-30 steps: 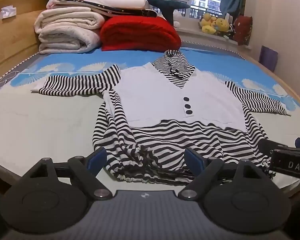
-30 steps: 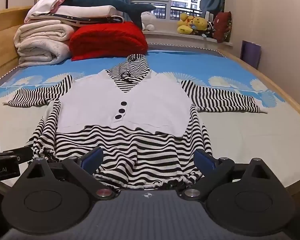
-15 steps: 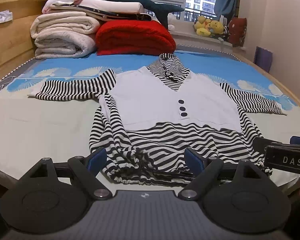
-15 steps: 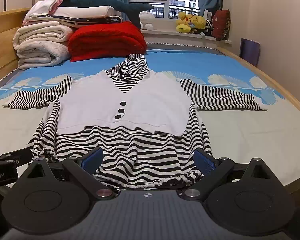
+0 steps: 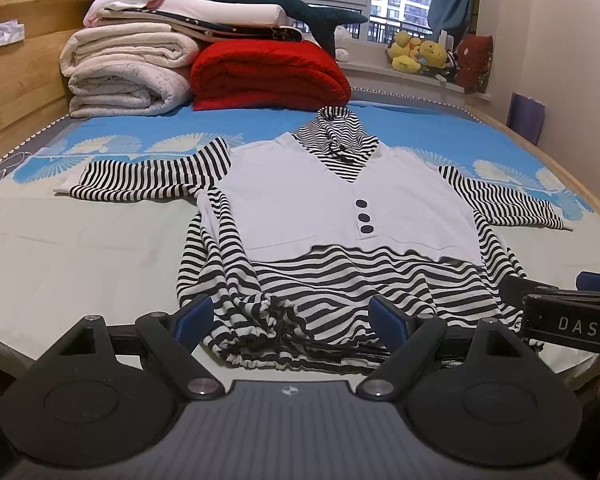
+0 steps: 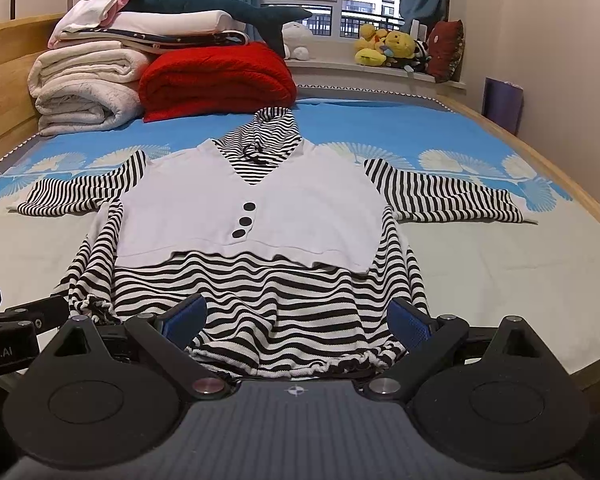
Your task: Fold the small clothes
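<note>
Both tools [image 5: 290,320] agape over top [image 5: 340,208]

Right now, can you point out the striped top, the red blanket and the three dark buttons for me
striped top [image 6: 260,304], right wrist view, on the striped lower front.
red blanket [image 5: 268,76], left wrist view, on the middle of its folded bulk.
three dark buttons [image 6: 244,221], right wrist view, on the middle button.

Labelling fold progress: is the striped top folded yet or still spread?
Spread. The striped top lies flat on the bed, both sleeves stretched sideways, hem unfolded.
</note>
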`<state>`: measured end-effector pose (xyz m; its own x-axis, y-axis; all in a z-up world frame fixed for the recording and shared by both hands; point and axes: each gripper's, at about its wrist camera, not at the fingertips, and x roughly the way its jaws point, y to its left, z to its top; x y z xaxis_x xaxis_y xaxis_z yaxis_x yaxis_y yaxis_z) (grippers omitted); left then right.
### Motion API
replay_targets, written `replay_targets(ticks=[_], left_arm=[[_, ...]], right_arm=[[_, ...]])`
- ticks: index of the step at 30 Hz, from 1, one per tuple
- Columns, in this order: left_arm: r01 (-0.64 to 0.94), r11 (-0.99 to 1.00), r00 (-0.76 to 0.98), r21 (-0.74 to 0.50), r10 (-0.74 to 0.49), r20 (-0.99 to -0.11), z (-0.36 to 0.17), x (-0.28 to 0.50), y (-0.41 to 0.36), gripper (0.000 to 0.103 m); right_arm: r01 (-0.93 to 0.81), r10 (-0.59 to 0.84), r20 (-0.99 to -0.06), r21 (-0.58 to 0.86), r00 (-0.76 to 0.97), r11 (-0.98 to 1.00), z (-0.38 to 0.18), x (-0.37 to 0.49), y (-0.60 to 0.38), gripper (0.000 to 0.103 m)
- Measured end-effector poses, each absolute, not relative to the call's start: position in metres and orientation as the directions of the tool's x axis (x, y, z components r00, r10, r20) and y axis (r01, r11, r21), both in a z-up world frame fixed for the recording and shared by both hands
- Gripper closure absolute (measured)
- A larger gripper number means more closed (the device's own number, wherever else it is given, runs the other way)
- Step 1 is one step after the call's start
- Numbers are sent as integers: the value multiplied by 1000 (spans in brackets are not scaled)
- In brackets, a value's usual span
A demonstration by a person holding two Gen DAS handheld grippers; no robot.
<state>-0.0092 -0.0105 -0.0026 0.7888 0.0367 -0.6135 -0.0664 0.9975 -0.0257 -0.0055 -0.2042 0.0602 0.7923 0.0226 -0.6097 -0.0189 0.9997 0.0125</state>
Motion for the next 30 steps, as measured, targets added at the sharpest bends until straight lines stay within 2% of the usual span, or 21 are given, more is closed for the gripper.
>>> replay_targets(ticks=[22,24,25,26,28,29,30], left_arm=[[-67,997,791,-25,38,-611,0,-9,-12,15],[-71,997,793,-35,35,-608,4,-8,-8,17],[-71,997,796,-41,32,-605,7,-8,-5,18],[-64,997,796,-42,26,-605,12,-6,-1,21],[-34,999,786,-33,6,-618,24,8,11,41],[-27,999,781,-31,2,-625,28,15,17,57],[-24,999,776,-30,0,-631,34,26,25,63]], right_arm=[[-22,23,-608,9,793,1000,61,-5,-203,6],[-22,24,-606,11,795,1000,62,-5,-203,8],[-21,25,-600,14,800,1000,64,-6,-204,12],[-13,23,-587,21,809,1000,68,-6,-207,15],[-1,31,-555,55,831,998,80,-5,-218,16],[-1,40,-539,73,841,997,87,-2,-225,20],[2,46,-520,92,853,996,95,3,-233,22]])
